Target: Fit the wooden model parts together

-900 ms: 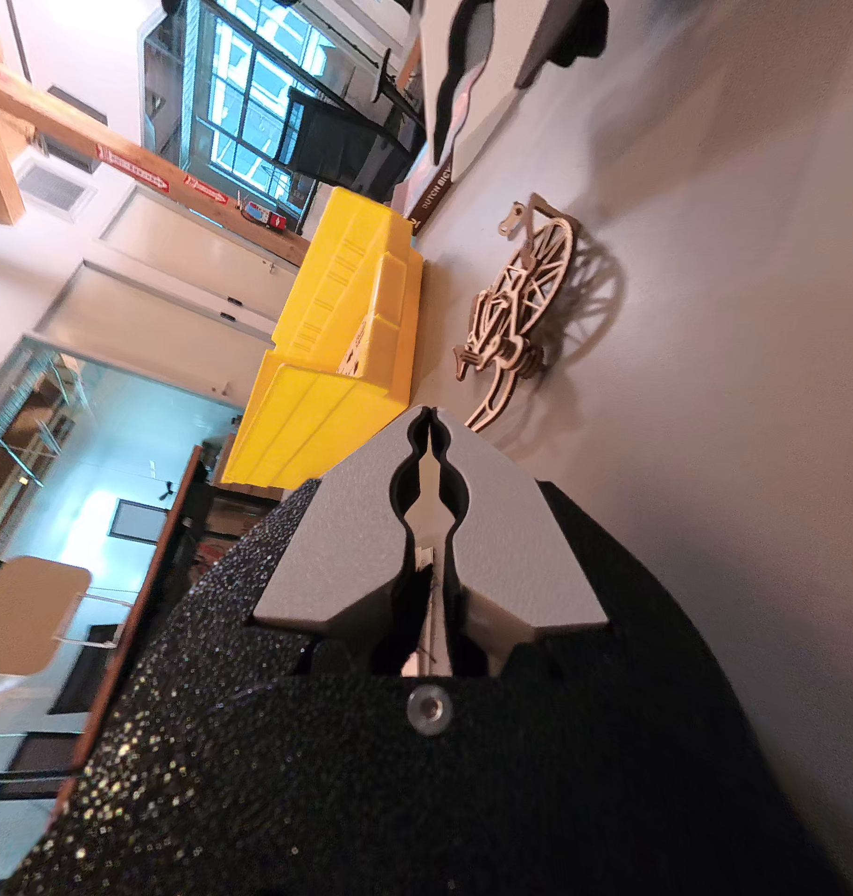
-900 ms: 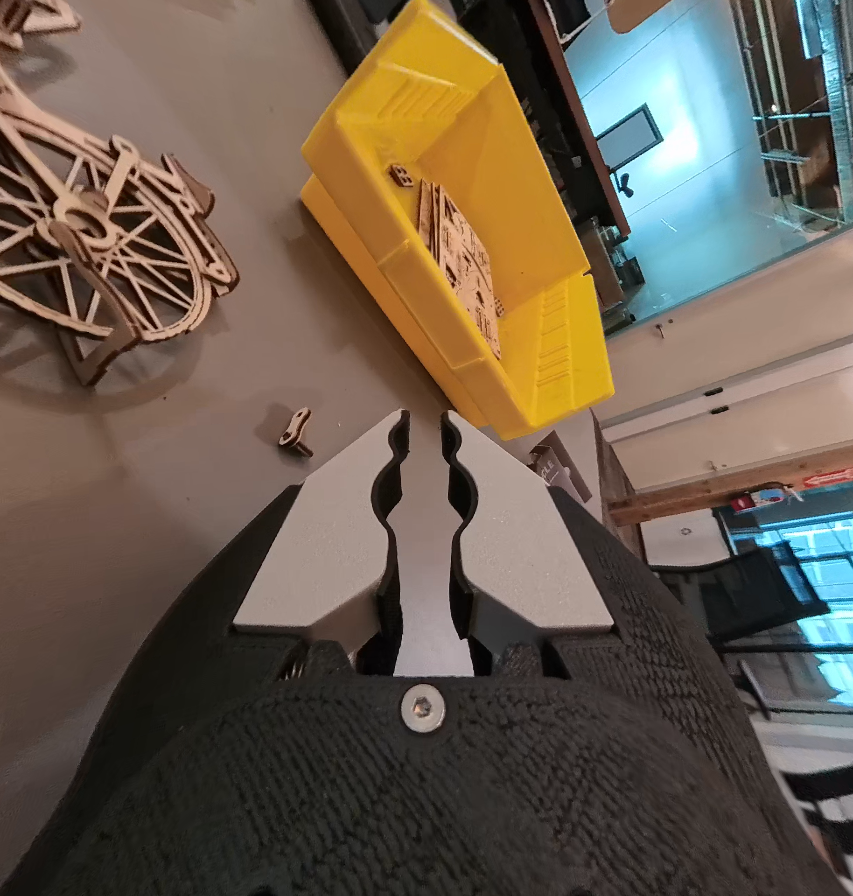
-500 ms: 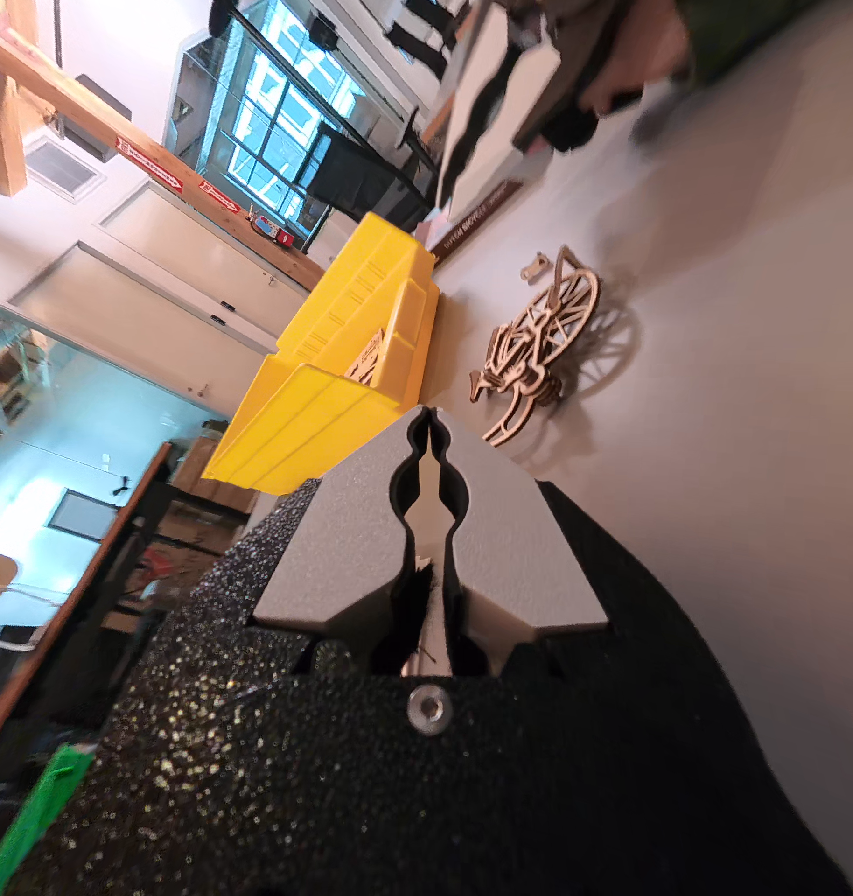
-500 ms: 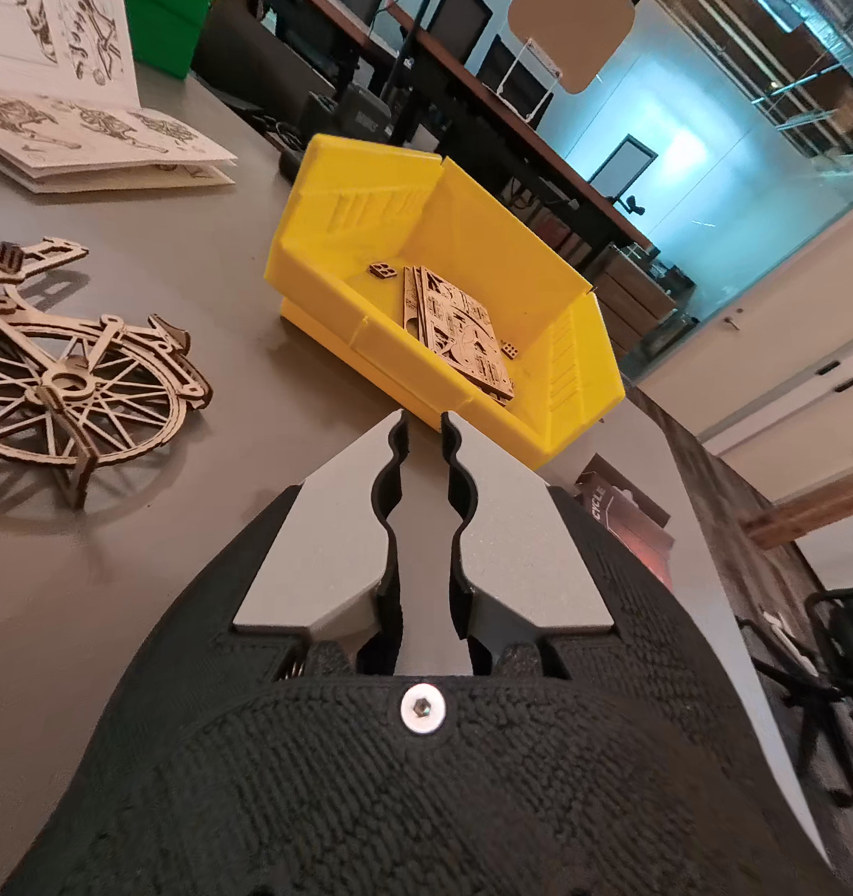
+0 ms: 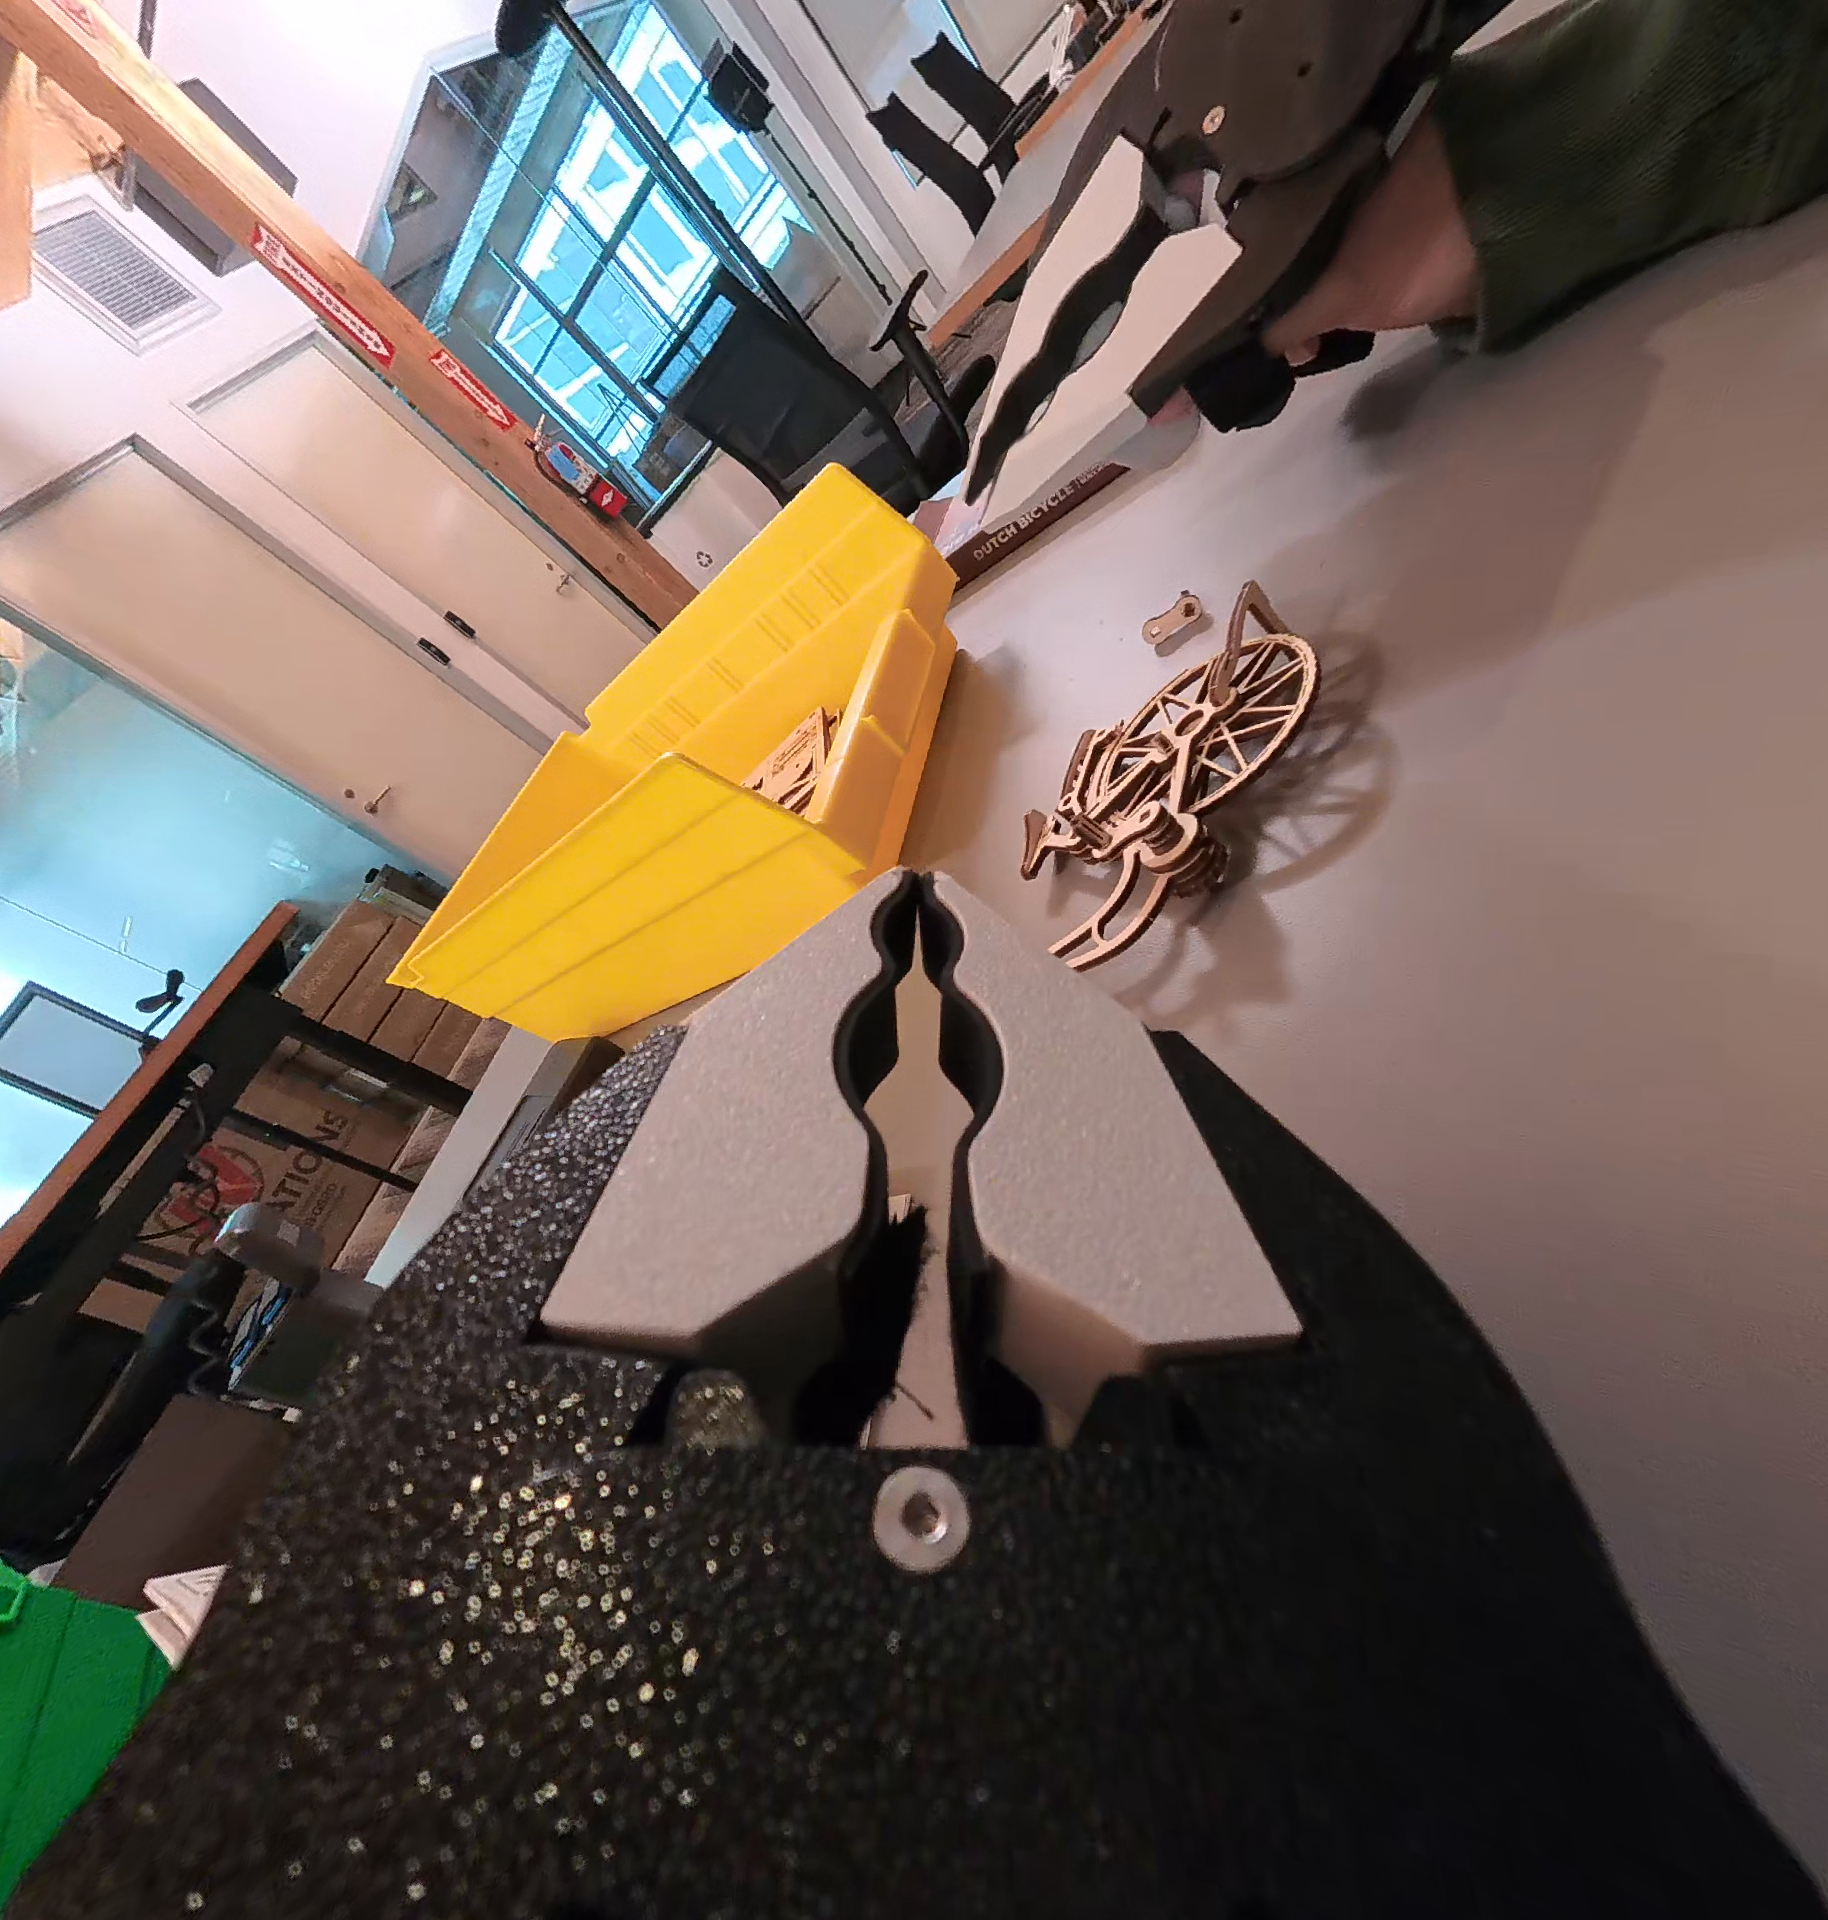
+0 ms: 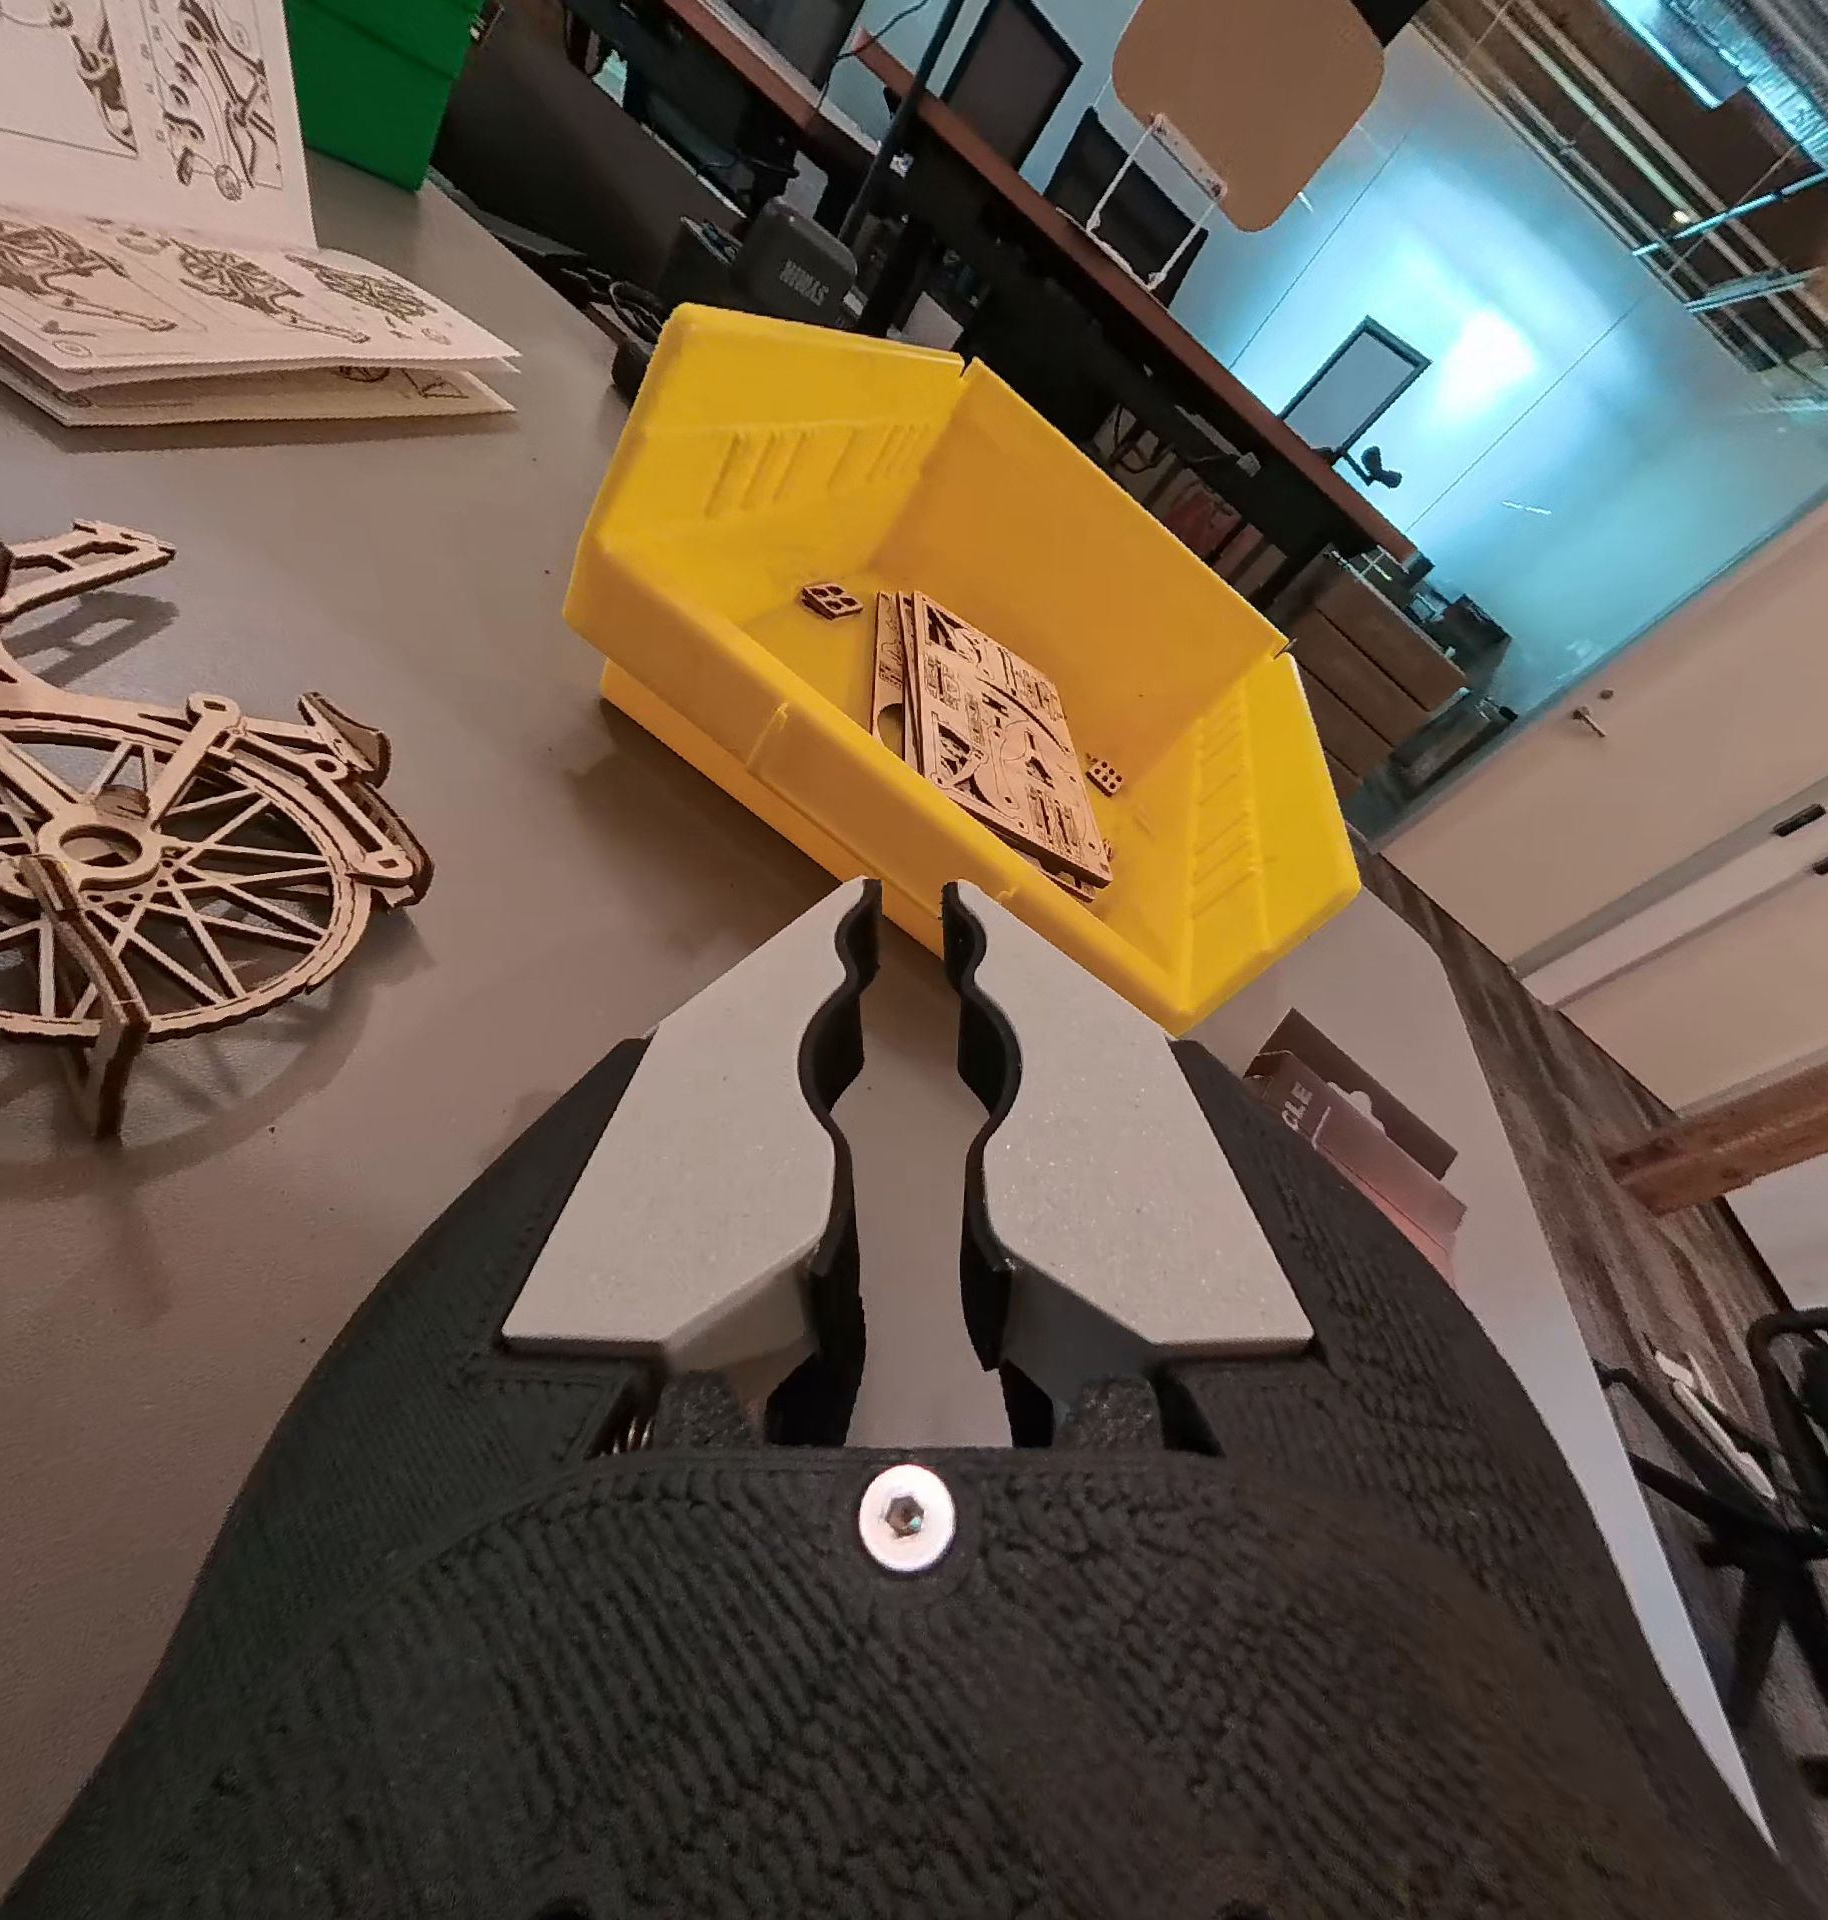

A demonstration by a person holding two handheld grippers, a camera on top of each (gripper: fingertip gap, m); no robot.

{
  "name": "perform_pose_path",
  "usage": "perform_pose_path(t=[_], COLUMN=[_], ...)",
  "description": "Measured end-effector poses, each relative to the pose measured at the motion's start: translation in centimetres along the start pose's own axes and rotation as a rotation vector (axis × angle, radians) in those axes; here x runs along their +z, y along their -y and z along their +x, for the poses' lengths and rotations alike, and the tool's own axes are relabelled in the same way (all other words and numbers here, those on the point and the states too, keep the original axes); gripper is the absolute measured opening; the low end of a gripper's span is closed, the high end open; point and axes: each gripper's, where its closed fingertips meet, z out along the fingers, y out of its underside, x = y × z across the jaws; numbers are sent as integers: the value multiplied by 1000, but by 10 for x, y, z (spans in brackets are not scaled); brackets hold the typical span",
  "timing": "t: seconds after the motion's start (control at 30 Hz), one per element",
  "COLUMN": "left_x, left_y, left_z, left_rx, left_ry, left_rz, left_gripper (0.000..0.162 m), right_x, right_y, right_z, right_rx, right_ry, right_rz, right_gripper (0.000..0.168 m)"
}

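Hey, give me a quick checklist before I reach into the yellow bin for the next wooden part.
1. Right gripper open and empty: ok.
2. Left gripper empty: ok, jaws shut on nothing.
3. Part sheets lying in the bin, top unobstructed: ok.
4. Bicycle model resting apart from the bin: ok.
5. Small loose piece on the table beside the model, not in the way: ok.
6. Which part comes next: cannot tell from the open booklet.
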Motion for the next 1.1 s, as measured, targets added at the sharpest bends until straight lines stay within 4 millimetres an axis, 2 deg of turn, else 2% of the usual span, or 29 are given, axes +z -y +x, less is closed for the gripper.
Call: perform_pose_path(t=[0.43, 0.63, 0.7, 0.77, 0.83, 0.93, 1.0, 1.1], left_x=[3, 5, 5, 6, 6, 6, 6, 5], left_y=[-7, -8, -9, -9, -8, -8, -7, -7], left_z=[0, -1, -1, -2, -2, -1, -1, -2], left_rx=[-18, -28, -31, -35, -32, -15, -12, -20], left_ry=[-11, -15, -16, -15, -14, -15, -14, -8], left_rz=[-23, -25, -25, -25, -22, -22, -20, -16], left_gripper=[0, 0, 0, 0, 0, 0, 0, 0], right_x=[2, 5, 7, 13, 32, 80, 121, 174], right_y=[-4, -7, -2, 21, 44, 63, 60, 38], right_z=[-1, 2, 4, 9, 17, 31, 38, 34], right_rx=[27, 110, 180, 219, 219, 213, 226, 315], right_ry=[23, 50, 79, 125, 196, 315, 391, 507], right_rz=[-13, -27, -29, 4, -23, -182, -324, -551], right_gripper=[11, 19, 31, 41, 49, 56, 62, 80])
